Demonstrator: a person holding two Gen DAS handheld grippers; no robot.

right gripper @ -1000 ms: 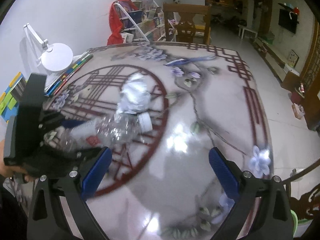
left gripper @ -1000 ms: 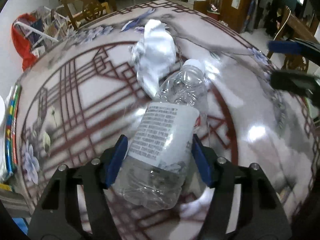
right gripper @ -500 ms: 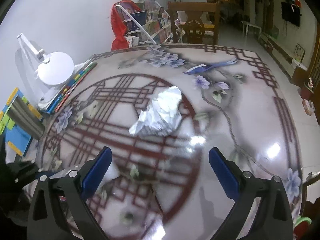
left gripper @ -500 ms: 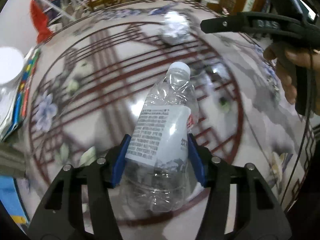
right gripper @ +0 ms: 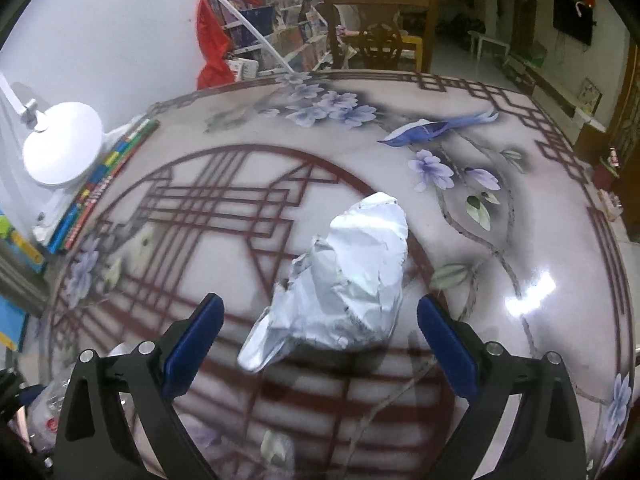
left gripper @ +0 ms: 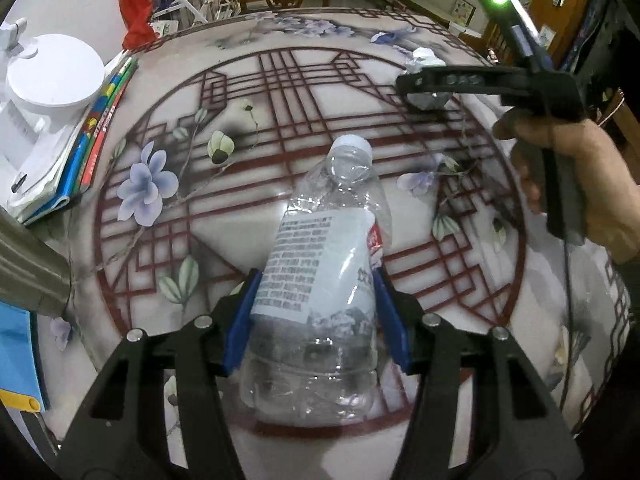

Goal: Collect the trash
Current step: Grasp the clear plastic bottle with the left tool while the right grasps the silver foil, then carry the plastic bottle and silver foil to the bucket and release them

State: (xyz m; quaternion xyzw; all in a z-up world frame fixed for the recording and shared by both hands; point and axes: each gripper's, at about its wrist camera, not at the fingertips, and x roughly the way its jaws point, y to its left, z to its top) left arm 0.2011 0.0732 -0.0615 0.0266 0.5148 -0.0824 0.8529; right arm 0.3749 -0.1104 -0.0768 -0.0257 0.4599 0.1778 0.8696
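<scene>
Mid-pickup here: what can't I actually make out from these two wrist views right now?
- Left wrist view: most of the crumpled wrapper is hidden behind the right gripper.
- Right wrist view: the plastic bottle is cut off at the lower left corner and blurred.
- Neither view shows a trash bin.
- Bottle label: print too small to read.
- Left gripper grips the bottle.
</scene>
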